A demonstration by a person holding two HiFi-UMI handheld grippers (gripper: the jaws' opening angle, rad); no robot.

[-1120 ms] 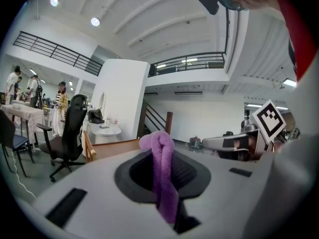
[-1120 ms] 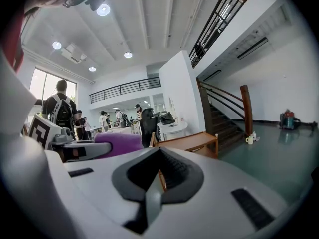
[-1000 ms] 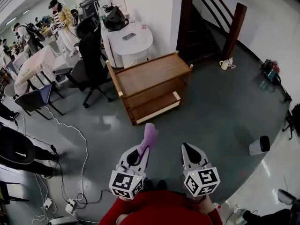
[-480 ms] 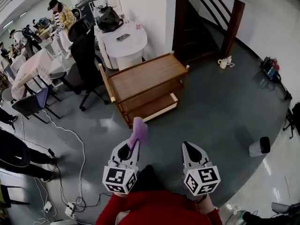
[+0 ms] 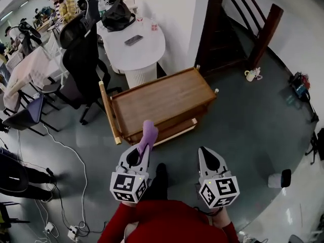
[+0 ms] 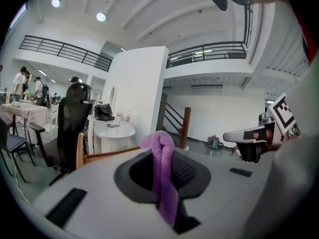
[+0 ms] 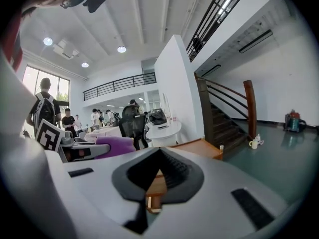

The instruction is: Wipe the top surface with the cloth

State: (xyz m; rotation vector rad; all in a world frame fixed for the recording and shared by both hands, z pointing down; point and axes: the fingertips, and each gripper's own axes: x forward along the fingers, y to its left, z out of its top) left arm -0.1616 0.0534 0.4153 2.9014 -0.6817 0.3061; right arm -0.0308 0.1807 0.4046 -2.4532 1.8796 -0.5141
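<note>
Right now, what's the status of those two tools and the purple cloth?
Left tool shut on purple cloth. Right tool shut, empty. Cart top bare, cloth not yet on it.

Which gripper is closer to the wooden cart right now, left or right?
Left. The left gripper, shut on the purple cloth, sits just before the near edge of the wooden cart. The right gripper is farther back, toward the cart's right end.

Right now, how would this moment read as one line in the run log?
wiping: not yet begun | left gripper: shut on purple cloth | right gripper: shut, empty | wooden cart: top bare, in front of both grippers
</note>
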